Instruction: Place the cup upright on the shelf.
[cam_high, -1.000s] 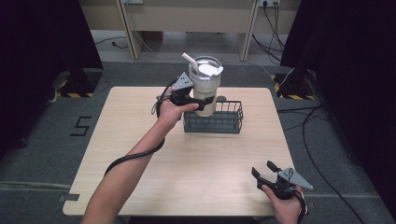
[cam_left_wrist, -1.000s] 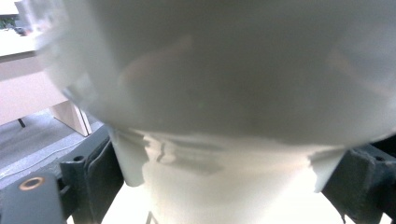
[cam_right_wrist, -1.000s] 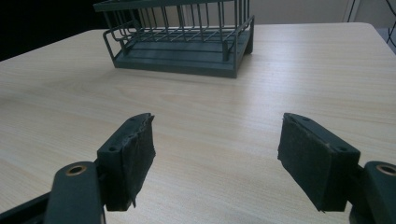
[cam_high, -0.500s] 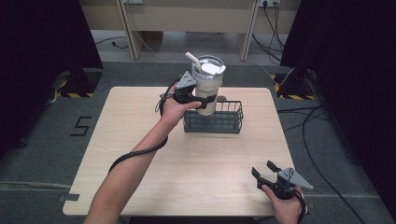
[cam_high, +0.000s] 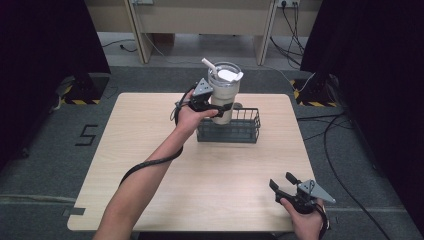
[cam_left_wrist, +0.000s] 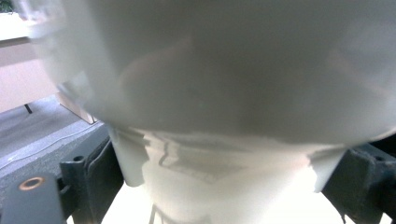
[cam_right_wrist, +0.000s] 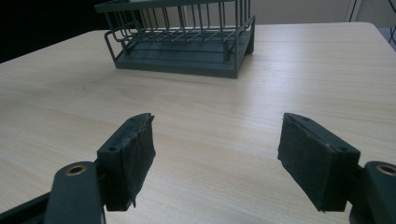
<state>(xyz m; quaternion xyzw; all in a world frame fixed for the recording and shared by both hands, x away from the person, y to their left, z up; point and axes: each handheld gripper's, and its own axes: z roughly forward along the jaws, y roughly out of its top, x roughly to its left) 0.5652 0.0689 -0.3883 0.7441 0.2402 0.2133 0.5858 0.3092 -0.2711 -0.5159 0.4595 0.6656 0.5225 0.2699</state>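
Note:
A pale tumbler (cam_high: 223, 97) with a lid and a white straw (cam_high: 209, 65) is held upright over the left end of a dark wire basket (cam_high: 245, 131). My left gripper (cam_high: 216, 107) is shut on its body from the left side. In the left gripper view the tumbler's wall (cam_left_wrist: 224, 70) looms close between the two jaws of the left gripper (cam_left_wrist: 224, 172). My right gripper (cam_high: 281, 180) rests open near the table's front right corner. In the right gripper view the right gripper (cam_right_wrist: 217, 144) holds nothing, and the basket (cam_right_wrist: 187, 46) shows a bare floor.
The light wooden table (cam_high: 150, 130) carries the basket at its back middle. Dark curtains stand at both sides, and cables lie on the floor to the right (cam_high: 340, 130). A cable trails from the left gripper along the forearm (cam_high: 150, 162).
The left gripper and the tumbler have drifted slightly to the right over the basket. The right gripper has stayed in place, open.

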